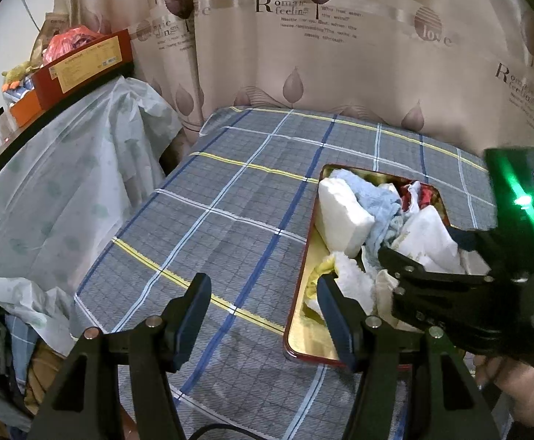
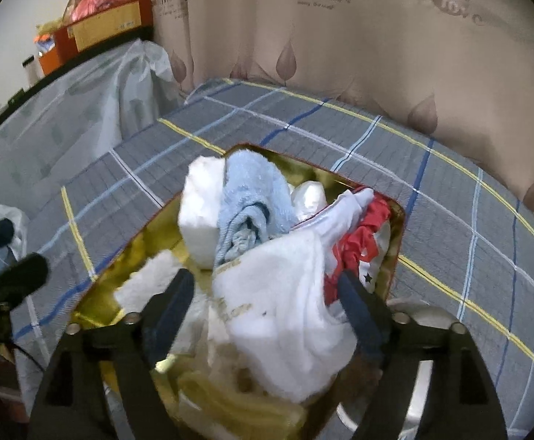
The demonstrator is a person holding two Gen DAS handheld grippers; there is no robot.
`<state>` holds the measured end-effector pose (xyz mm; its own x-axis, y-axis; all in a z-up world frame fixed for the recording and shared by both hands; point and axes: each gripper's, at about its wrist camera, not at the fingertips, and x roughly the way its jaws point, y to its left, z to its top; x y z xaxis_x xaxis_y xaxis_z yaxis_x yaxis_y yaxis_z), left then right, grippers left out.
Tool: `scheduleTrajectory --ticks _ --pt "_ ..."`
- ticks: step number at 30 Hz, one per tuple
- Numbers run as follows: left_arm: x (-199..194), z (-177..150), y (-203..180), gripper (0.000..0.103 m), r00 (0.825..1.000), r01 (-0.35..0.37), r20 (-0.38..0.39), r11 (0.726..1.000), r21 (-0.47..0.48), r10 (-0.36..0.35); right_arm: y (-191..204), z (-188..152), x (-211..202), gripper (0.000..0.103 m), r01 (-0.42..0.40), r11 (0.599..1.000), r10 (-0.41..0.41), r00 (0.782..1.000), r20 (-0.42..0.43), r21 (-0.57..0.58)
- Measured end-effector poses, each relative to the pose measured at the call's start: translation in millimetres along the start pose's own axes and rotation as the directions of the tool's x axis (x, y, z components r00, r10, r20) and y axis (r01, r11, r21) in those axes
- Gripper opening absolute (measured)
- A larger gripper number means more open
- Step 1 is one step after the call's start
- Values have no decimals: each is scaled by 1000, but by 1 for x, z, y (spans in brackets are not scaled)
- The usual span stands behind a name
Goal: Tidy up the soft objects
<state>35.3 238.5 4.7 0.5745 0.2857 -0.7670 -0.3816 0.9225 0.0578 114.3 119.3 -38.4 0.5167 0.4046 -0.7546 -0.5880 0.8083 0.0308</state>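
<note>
A gold-lined tin tray with a red rim (image 1: 305, 333) (image 2: 94, 304) lies on the plaid bed and holds soft things: a white foam block (image 1: 342, 216) (image 2: 199, 205), a light blue towel (image 1: 380, 201) (image 2: 250, 201), a white cloth (image 1: 430, 238) (image 2: 289, 315), a red and white cloth (image 1: 419, 194) (image 2: 358, 249) and a yellow cloth (image 2: 230, 407). My left gripper (image 1: 263, 304) is open and empty, over the bed at the tray's near left corner. My right gripper (image 2: 263, 293) (image 1: 388, 253) is open over the tray, its fingers either side of the white cloth.
The grey plaid bedsheet (image 1: 230, 201) (image 2: 450, 220) covers the surface. A beige printed curtain (image 1: 340, 55) hangs behind. At the left stand plastic-covered furniture (image 1: 65, 168) and red and orange boxes (image 1: 83, 66). A round metal object (image 2: 421, 315) lies by the tray's right side.
</note>
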Motion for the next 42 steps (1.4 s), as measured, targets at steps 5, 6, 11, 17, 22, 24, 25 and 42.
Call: scheduleTrajectory --ticks 5,6,11,17,22,24,25,42 --pt "-1 0 0 61 1000 4 1 1000 1 -4 -3 -7 -24 91 -18 999 17 1000 21 30" --pt "-1 -1 0 61 1000 7 0 1000 1 -7 -4 -8 -29 91 -19 999 18 1000 25 36" --pt "-3 -2 -2 62 1000 4 -2 1000 6 -4 -10 -17 -52 97 -23 997 20 999 37 70" --pt "-5 -3 -6 62 1000 2 3 1000 20 -2 -11 -37 -74 101 22 996 -26 999 44 89" --pt "-5 -4 -11 62 1000 4 3 999 36 -4 -9 -51 -83 101 48 996 -51 998 38 82" --pt "-6 -4 -13 61 1000 4 5 999 43 -4 -8 -54 -83 101 53 995 -56 998 35 80" --pt "-6 -4 -14 61 1000 6 4 999 45 -6 -8 -56 -83 101 53 995 -56 998 32 82" --pt "-3 -6 -22 62 1000 16 -7 998 58 -16 -9 -67 -75 101 46 993 -46 999 -1 104"
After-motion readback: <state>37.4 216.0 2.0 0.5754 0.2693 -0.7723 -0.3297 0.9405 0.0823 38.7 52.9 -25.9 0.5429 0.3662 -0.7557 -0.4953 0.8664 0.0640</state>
